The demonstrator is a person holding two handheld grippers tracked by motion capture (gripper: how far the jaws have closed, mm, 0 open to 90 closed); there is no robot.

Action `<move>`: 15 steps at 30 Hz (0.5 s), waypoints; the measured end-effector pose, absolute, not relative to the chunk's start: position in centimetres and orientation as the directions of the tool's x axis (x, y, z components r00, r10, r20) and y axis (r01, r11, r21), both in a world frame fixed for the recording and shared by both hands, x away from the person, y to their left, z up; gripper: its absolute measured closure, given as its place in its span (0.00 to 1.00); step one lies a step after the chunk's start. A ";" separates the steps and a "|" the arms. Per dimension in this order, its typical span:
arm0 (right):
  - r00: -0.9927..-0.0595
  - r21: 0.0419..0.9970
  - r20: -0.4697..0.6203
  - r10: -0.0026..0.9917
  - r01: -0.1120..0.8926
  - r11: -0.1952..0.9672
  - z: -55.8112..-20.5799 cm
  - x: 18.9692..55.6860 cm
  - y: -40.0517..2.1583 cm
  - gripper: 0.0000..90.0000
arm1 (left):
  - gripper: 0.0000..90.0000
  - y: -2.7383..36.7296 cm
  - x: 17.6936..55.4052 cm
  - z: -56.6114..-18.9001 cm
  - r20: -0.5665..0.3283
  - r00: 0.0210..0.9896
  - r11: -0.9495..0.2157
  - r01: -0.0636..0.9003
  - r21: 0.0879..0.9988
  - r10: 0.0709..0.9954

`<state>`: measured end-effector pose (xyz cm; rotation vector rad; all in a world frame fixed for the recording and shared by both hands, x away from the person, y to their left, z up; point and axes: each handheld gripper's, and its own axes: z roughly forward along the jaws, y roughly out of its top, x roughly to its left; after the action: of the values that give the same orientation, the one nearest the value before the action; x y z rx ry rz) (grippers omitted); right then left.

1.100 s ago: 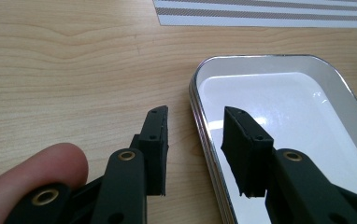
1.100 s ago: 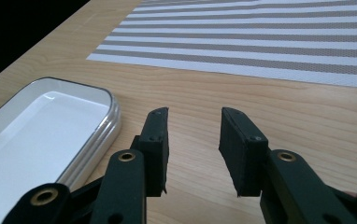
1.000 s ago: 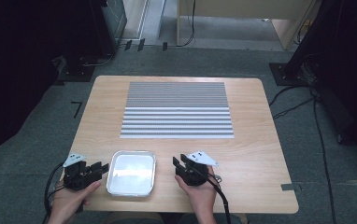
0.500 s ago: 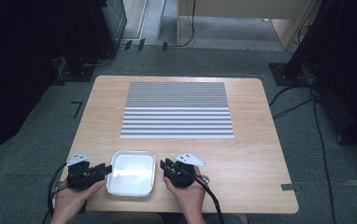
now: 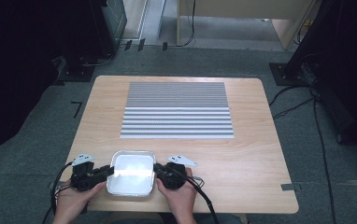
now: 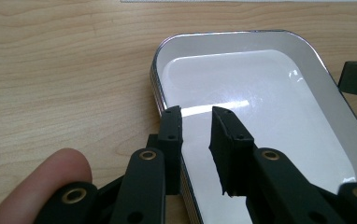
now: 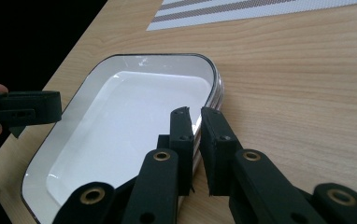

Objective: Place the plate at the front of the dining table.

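White tray (image 5: 132, 173) w/ dark rim sits on the wooden table (image 5: 242, 154), at the near edge, left of centre. Striped mat (image 5: 176, 110) lies flat farther back, mid-table, well apart from tray.

Left gripper (image 5: 105, 171): at tray's left rim. Left gripper view: jaws straddle the rim, one outside the wall, one over the white inside (image 6: 242, 93). Jaws have just been closing w/ the rim between them. A gap shows at the tips; pad contact w/ the rim can't be told for sure. A fingertip (image 6: 50, 177) shows at lower left of that view.

Right gripper (image 5: 160, 169): at tray's right rim. Right gripper view: jaws straddle the rim (image 7: 214, 88), one inside, one outside on the table side; gap narrow. Jaws have just been closing; they look clenched on the rim, grasping the tray wall.

Both hands (image 5: 76, 200) enter from the near edge, one per gripper, cables trailing back toward the person. Tray lies flat on the table; nothing in it
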<state>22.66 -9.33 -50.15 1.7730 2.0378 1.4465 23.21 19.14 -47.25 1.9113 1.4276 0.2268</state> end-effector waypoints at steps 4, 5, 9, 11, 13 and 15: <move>-0.307 0.655 0.503 0.808 0.745 -0.124 -50.2 22.7 -8.9 0.95 | 0.85 19.1 23.2 -47.3 -0.268 0.370 -0.122 0.757 0.642 0.889; -0.303 0.656 0.500 0.811 0.745 -0.126 -50.3 22.7 -8.9 0.95 | 0.85 19.1 23.2 -47.3 -0.268 0.370 -0.122 0.757 0.642 0.889; -0.289 0.650 0.504 0.814 0.747 -0.138 -50.2 22.7 -8.8 0.96 | 0.85 19.0 23.2 -47.3 -0.266 0.378 -0.129 0.754 0.644 0.887; -0.265 0.644 0.509 0.819 0.748 -0.158 -50.2 22.5 -8.7 0.98 | 0.86 18.8 23.2 -47.4 -0.259 0.381 -0.134 0.751 0.646 0.888; -0.255 0.651 0.501 0.827 0.741 -0.166 -50.1 22.4 -8.5 0.98 | 0.86 18.4 23.1 -47.5 -0.242 0.390 -0.152 0.748 0.646 0.888; -0.249 0.654 0.496 0.832 0.737 -0.169 -50.1 22.3 -8.4 0.98 | 0.87 18.3 23.1 -47.5 -0.241 0.394 -0.156 0.747 0.646 0.887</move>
<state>22.26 -8.42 -50.12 1.8577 1.9551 1.4000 23.13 18.30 -47.51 1.9456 1.3980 0.2521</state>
